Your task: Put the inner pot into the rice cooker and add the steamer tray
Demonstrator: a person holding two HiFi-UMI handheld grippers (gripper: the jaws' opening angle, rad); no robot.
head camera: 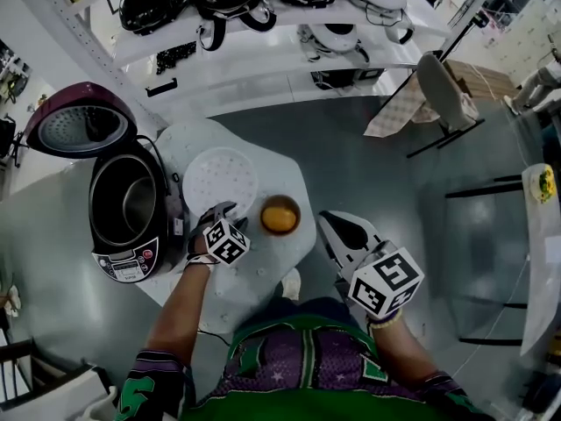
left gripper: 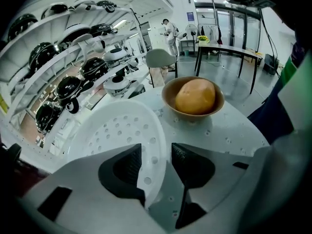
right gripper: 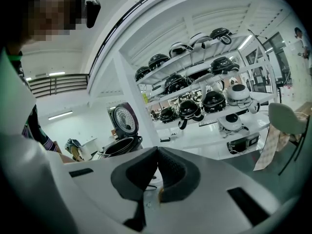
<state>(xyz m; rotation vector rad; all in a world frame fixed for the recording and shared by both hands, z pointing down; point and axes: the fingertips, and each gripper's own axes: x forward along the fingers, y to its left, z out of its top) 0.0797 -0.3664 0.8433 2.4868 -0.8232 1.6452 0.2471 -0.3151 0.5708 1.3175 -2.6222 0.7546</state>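
Observation:
The white perforated steamer tray (head camera: pixel 219 181) (left gripper: pixel 117 130) lies flat on the small white table (head camera: pixel 263 270). My left gripper (head camera: pixel 221 211) (left gripper: pixel 156 162) points down at its near edge. Its jaws straddle the rim, one pad over the tray's inside and one outside; a gap shows, so it is open. The rice cooker (head camera: pixel 123 204) (right gripper: pixel 117 147) stands left of the table with its maroon lid (head camera: pixel 81 130) up and the metal inner pot (head camera: pixel 131 198) seated inside. My right gripper (head camera: pixel 328 223) (right gripper: pixel 157 167) hangs off the table's right side, shut on nothing.
A brown bowl (head camera: pixel 280 215) (left gripper: pixel 193 101) holding a round orange thing sits right of the tray. Shelves (head camera: pixel 263 24) of rice cookers run along the back. A chair (head camera: pixel 443 90) and a dark-framed table (head camera: pixel 491 235) stand to the right on the grey floor.

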